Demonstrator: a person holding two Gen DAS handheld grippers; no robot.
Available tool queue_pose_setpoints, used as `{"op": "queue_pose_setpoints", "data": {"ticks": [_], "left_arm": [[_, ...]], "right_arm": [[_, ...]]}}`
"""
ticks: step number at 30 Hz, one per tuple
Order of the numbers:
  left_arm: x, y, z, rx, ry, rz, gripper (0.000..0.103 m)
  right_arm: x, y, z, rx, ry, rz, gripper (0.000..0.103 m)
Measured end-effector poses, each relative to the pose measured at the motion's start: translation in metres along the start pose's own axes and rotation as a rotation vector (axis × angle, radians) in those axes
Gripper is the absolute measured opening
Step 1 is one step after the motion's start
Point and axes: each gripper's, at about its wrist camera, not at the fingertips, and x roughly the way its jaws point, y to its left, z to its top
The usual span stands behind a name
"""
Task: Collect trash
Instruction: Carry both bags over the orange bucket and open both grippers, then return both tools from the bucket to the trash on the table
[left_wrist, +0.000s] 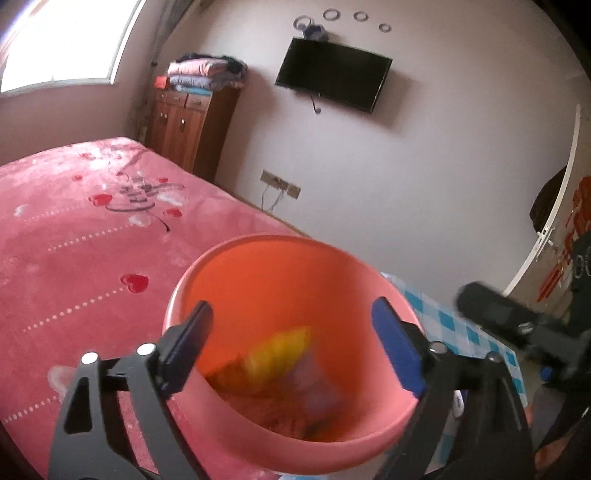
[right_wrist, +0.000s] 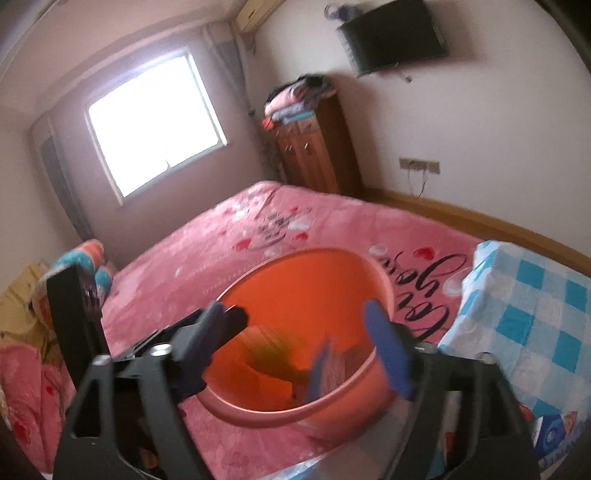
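An orange plastic bucket (left_wrist: 258, 280) stands at the edge of a pink bed (left_wrist: 74, 229); it also shows in the right wrist view (right_wrist: 295, 280). Inside lie blurred wrappers: a yellow one (left_wrist: 280, 350), a pale purple one (left_wrist: 317, 384), a green-yellow one (right_wrist: 273, 354) and a blue packet (right_wrist: 321, 373). My left gripper (left_wrist: 291, 343) is open and empty above the bucket's mouth. My right gripper (right_wrist: 295, 339) is open and empty above the bucket too. The other gripper's dark body shows in the left wrist view (left_wrist: 517, 328) and in the right wrist view (right_wrist: 77, 317).
A blue-and-white checked cloth (right_wrist: 535, 314) covers a surface right of the bucket. A blue packet (right_wrist: 554, 432) lies below it. A wooden cabinet (left_wrist: 184, 125) with folded bedding stands by the wall under a TV (left_wrist: 332, 74). Pillows (right_wrist: 85, 266) lie at the bed's left.
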Motion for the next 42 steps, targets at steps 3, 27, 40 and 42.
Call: {"op": "queue_pose_setpoints", "data": {"ticks": [3, 27, 40, 42], "left_arm": [[-0.003, -0.005, -0.004, 0.023, -0.008, 0.013, 0.094], [-0.048, -0.115, -0.056, 0.292, -0.158, -0.245, 0.098], [-0.026, -0.152, -0.101, 0.377, 0.072, -0.256, 0.098], [-0.026, -0.157, -0.108, 0.374, 0.089, -0.265, 0.098]], "right_arm": [[-0.022, -0.009, -0.004, 0.014, -0.062, -0.061, 0.091], [-0.161, -0.098, -0.101, 0.200, -0.269, -0.427, 0.096], [-0.214, -0.119, -0.145, 0.148, -0.310, -0.648, 0.098], [-0.218, -0.122, -0.149, 0.143, -0.310, -0.671, 0.098]]}}
